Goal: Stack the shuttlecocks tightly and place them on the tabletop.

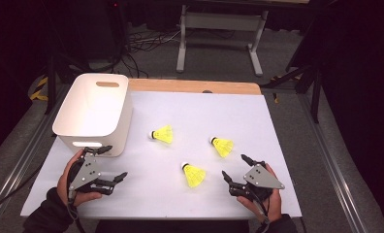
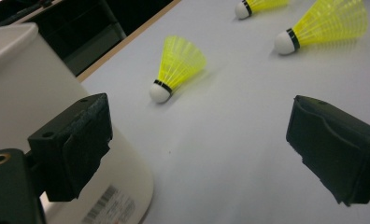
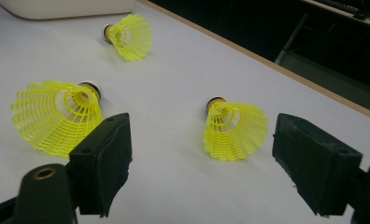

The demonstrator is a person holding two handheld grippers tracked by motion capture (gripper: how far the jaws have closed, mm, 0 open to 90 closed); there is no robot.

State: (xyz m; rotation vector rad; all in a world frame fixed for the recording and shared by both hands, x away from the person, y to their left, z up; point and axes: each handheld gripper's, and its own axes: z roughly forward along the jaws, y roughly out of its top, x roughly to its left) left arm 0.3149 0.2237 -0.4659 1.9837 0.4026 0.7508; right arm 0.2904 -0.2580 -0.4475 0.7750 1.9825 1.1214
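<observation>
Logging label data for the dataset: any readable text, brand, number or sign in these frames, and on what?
No text can be read.
White bin: a barcode sticker low on its wall, seen in the left gripper view; bars show, digits beneath too blurred to read.
Three yellow shuttlecocks: a black band at each cork, no print visible.
Grippers, table sheet: no markings visible.

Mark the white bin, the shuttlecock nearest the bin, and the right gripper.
white bin point(image 1: 76, 109), high view, on its left inner wall.
shuttlecock nearest the bin point(image 1: 164, 134), high view, on its yellow skirt.
right gripper point(image 1: 234, 167), high view, midway between its open fingers.
</observation>
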